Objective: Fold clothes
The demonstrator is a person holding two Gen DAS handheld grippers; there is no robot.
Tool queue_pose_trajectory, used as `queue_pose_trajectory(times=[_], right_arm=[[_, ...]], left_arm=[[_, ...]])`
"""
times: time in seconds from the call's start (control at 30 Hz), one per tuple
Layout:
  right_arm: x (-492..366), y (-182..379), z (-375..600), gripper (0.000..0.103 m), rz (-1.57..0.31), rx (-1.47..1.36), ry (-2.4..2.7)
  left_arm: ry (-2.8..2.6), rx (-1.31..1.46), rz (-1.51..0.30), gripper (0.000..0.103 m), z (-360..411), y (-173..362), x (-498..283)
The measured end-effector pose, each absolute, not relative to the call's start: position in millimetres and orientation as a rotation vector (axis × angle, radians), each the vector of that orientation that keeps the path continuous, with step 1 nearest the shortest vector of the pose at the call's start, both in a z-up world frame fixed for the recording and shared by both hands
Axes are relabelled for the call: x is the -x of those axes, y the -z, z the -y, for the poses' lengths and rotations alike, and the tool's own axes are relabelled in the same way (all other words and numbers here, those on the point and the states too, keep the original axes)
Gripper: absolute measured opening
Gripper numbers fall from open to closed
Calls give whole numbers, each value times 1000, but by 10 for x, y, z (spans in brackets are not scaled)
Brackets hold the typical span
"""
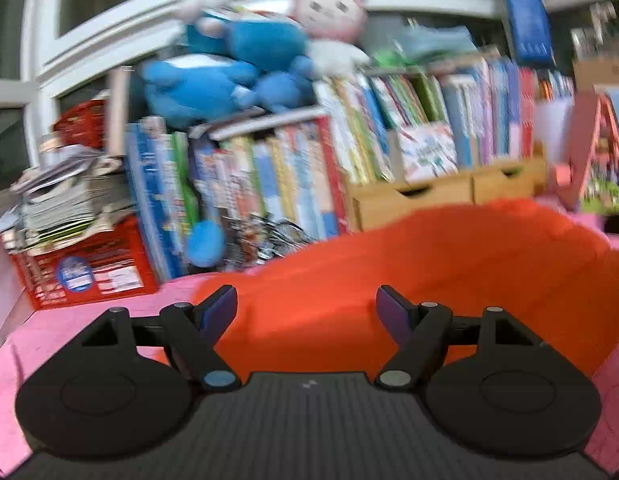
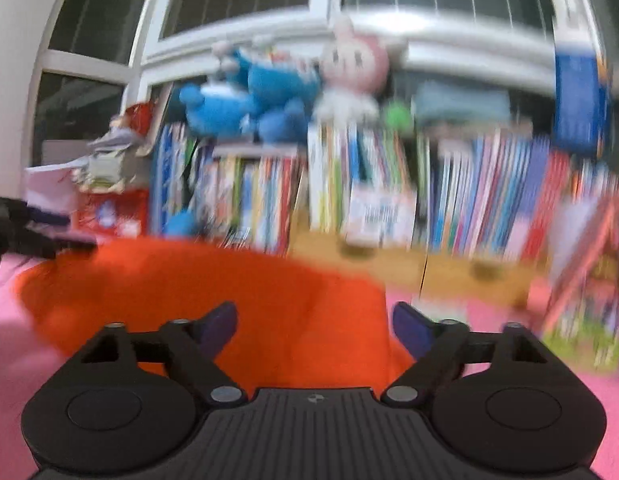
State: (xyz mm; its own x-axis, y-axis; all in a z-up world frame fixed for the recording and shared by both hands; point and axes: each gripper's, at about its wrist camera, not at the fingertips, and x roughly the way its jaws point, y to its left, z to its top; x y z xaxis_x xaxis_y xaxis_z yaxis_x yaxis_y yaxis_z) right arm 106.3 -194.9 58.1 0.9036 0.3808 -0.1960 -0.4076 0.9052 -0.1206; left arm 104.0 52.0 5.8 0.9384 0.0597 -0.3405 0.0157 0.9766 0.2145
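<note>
Lying on a pink surface [image 1: 89,320], an orange garment [image 1: 429,272] in front of a packed bookshelf [image 1: 389,140], left hand-held gripper [image 1: 307,312] spread wide above it with nothing between its fingers, right hand-held gripper [image 2: 314,326] likewise open and empty over the cloth's edge, blue plush toys [image 1: 229,68] on top.

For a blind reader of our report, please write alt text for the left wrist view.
An open black two-finger left gripper hovers empty over a bright orange garment spread on a pink surface. Behind stand rows of colourful books, with blue plush toys on top; the picture is motion-blurred.
</note>
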Motion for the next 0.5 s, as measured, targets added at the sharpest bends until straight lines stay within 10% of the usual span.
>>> queue_pose_trajectory(times=[0.5], right_arm=[[-1509, -61, 1019, 96, -331, 208, -427]], left_arm=[[-64, -141, -492, 91, -464, 339, -1378]])
